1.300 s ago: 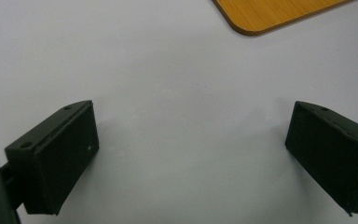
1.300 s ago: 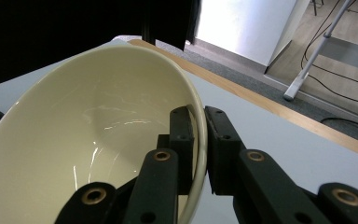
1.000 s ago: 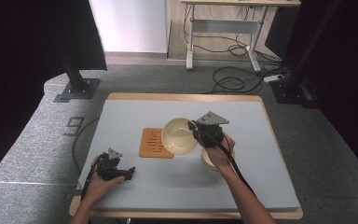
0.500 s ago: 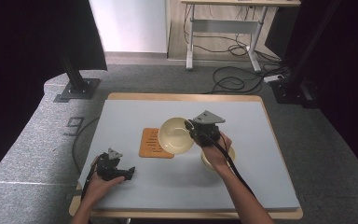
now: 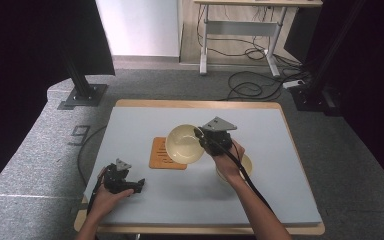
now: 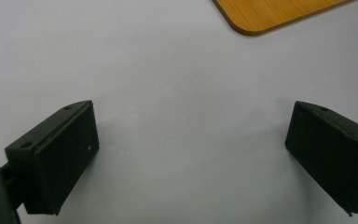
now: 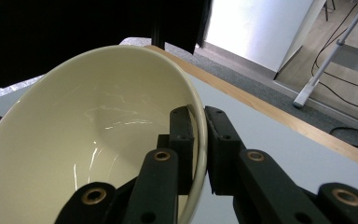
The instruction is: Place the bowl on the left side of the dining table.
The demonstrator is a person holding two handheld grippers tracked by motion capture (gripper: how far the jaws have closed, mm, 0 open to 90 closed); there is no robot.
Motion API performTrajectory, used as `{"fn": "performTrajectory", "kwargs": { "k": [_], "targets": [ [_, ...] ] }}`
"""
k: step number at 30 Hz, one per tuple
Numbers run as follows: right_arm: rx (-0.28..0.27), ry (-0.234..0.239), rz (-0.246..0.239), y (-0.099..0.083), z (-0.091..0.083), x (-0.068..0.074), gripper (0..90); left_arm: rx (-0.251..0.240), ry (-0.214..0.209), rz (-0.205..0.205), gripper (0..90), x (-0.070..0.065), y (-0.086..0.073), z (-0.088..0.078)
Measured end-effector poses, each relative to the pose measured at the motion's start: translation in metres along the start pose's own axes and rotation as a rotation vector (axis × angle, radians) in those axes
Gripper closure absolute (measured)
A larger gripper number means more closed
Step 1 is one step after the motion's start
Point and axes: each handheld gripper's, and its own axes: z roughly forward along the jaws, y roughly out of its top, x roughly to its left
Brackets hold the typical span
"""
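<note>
Right gripper [image 5: 203, 141] clamped on cream bowl [image 5: 184, 145] rim, bowl shifted slightly leftward over orange mat [image 5: 160, 155], left gripper [image 5: 135, 185] unmoved, jaws spread.

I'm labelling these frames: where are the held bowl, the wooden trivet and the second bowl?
held bowl [image 5: 182, 144], high view, inner wall.
wooden trivet [image 5: 158, 157], high view, bare left part.
second bowl [image 5: 245, 165], high view, right rim.

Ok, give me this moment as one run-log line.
right gripper: shut on bowl rim, bowl tilted above mat | left gripper: open, on table | second bowl: under right hand
</note>
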Motion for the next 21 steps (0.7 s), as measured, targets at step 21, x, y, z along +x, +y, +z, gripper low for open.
{"fn": "performTrajectory", "kwargs": {
  "k": [21],
  "targets": [
    [-0.003,0.017,-0.003,0.0054,0.0085,0.0091,81.8,0.001,-0.001,0.0,2.6,0.0001,0.0001,-0.0001]
  ]
}}
